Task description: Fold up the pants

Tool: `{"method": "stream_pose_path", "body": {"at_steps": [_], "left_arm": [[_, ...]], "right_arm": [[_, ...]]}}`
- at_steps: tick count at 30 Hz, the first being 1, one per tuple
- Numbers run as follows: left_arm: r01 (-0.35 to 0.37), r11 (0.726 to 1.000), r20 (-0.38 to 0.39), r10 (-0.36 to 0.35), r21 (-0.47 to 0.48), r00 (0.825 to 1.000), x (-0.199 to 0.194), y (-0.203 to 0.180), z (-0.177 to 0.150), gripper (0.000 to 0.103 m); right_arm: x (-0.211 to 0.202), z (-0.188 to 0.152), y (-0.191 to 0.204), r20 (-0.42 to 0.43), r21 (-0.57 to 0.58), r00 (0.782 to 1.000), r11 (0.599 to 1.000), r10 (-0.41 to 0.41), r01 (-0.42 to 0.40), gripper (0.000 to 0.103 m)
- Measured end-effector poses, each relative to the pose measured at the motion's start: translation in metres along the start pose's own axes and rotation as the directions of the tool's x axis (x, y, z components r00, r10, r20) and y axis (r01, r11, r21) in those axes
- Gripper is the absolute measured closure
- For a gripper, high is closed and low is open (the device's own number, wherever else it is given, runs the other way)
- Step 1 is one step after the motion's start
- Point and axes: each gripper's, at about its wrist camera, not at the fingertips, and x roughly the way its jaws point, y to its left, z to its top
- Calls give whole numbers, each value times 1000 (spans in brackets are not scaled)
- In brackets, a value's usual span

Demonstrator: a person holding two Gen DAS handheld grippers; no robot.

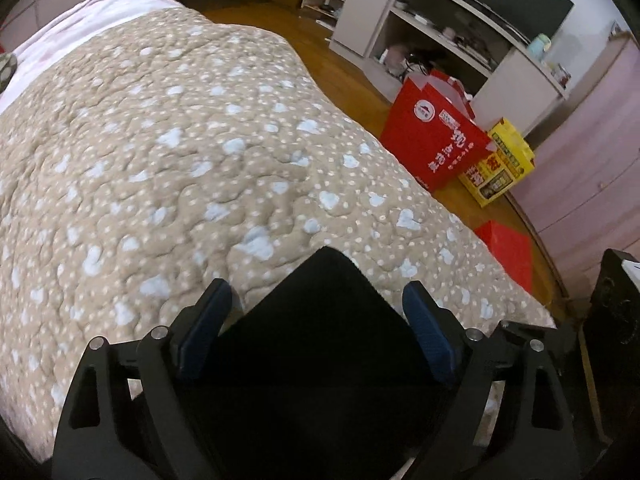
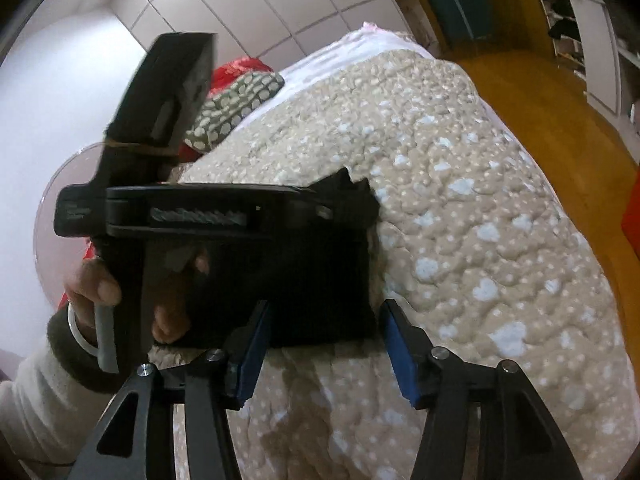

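**A:** Where are the pants, and what are the grippers doing?

**B:** The black pants (image 1: pixel 320 320) lie at the near edge of a bed covered by a beige quilt (image 1: pixel 180 140) with pale blue hearts. In the left wrist view the left gripper (image 1: pixel 318 328) has its blue-padded jaws spread wide, with a corner of the dark cloth between them but not pinched. In the right wrist view the right gripper (image 2: pixel 326 350) also stands wide, its pads either side of the folded bundle's near edge, gripping nothing

**A:** What could go wrong from here?

**B:** Judging from this, the cloth sits close to the bed's edge, so a nudge from either open jaw could drag it off or loosen the fold. Closing on only the top layer would peel the bundle apart. The two tools are near each other and could collide

**A:** What does one view show that the other lacks?

**B:** The right wrist view shows the person's left hand (image 2: pixel 96 288) holding the other gripper's handle, and a spotted pillow (image 2: pixel 232 108) at the far end. The left wrist view alone shows the wooden floor on the right with a red bag (image 1: pixel 432 136), a yellow box (image 1: pixel 500 164) and white shelves (image 1: pixel 420 28)
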Motion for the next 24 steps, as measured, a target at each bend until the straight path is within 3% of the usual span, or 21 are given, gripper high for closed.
{"method": "stream_pose_path", "body": {"at_steps": [3, 4, 5, 6, 8, 10, 13, 16, 20, 24], "left_arm": [[-7, 1000, -6, 8, 16, 1000, 7, -3, 3, 16], [-7, 1000, -1, 7, 12, 1000, 8, -3, 4, 18], [-11, 1000, 7, 11, 15, 1000, 7, -2, 4, 31], [-32, 999, 17, 32, 19, 999, 6, -1, 3, 40], [5, 1000, 32, -5, 3, 999, 4, 4, 5, 76], [110, 993, 47, -108, -44, 993, -5, 13, 4, 86], [133, 990, 101, -129, -40, 987, -31, 14, 1, 88], [118, 992, 187, -110, -32, 976, -82, 18, -7, 88], [43, 996, 280, -17, -84, 960, -153, 44, -34, 88], [-61, 975, 291, 123, -213, 949, -189, 86, -81, 88]], "right_arm": [[8, 2, 4, 7, 27, 1000, 1000, 5, -5, 51], [10, 4, 5, 14, 31, 1000, 1000, 1, -1, 57], [11, 5, 5, 21, 39, 1000, 999, 1, -2, 62], [13, 7, 3, 21, 56, 1000, 998, 15, -16, 74], [17, 10, 2, 19, 90, 999, 995, 47, -48, 84], [16, 14, 6, 28, 85, 998, 995, 59, -61, 88], [7, 21, 26, 43, 18, 997, 998, 61, -62, 88], [-6, 31, 60, 65, -73, 994, 994, 87, -82, 89], [-11, 38, 114, 67, -189, 984, 970, 167, -152, 89], [21, 33, 166, 7, -256, 971, 939, 238, -228, 89]]}}
